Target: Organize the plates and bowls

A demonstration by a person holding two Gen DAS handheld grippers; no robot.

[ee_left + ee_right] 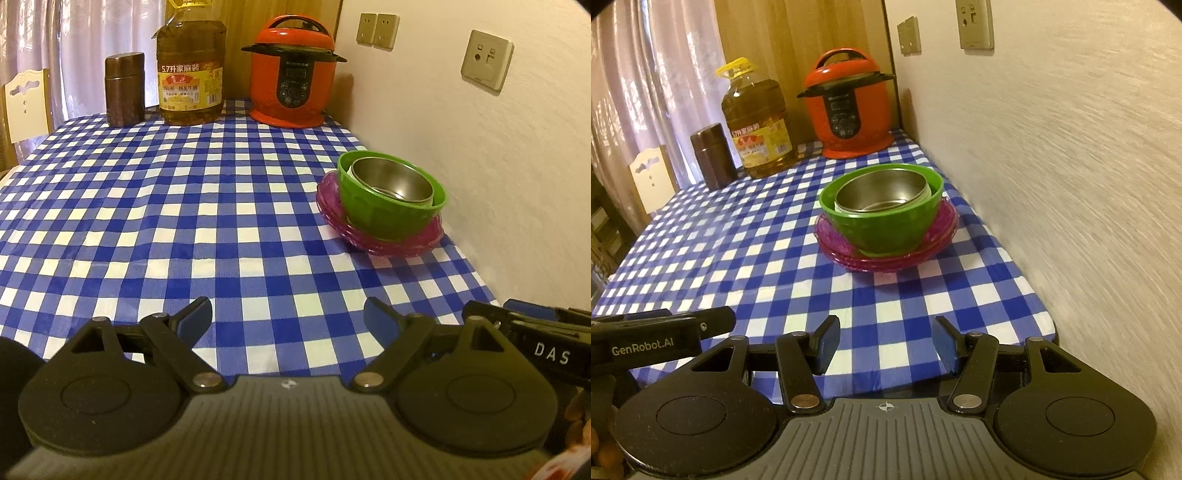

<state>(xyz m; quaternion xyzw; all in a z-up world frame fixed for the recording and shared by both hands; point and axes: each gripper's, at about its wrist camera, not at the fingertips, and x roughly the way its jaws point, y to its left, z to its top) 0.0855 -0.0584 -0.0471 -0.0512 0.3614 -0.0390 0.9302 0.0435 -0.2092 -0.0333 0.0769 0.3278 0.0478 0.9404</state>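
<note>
left gripper (pixel 288 319): jaws spread wide, nothing held; hovering over the near edge of the table, right gripper's body seen at its right side.
right gripper (pixel 884 347): jaws held well apart, nothing gripped; near table edge, pointed toward the stack.
tablecloth (pixel 166 221): blue-white check, covers the table.
pink plates (pixel 886 260): stacked on the cloth, close to the right-hand wall; count cannot be told.
green bowl (pixel 882 229): seated upright on the pink plates.
steel bowl (pixel 882 194): nested inside the green bowl, tilted slightly; no contents seen inside.
brown canister (pixel 125 90): far edge, lid on, contents hidden.
oil bottle (pixel 191 66): beside the canister, mostly filled with amber oil.
red pressure cooker (pixel 293 72): far corner, lid closed.
</note>
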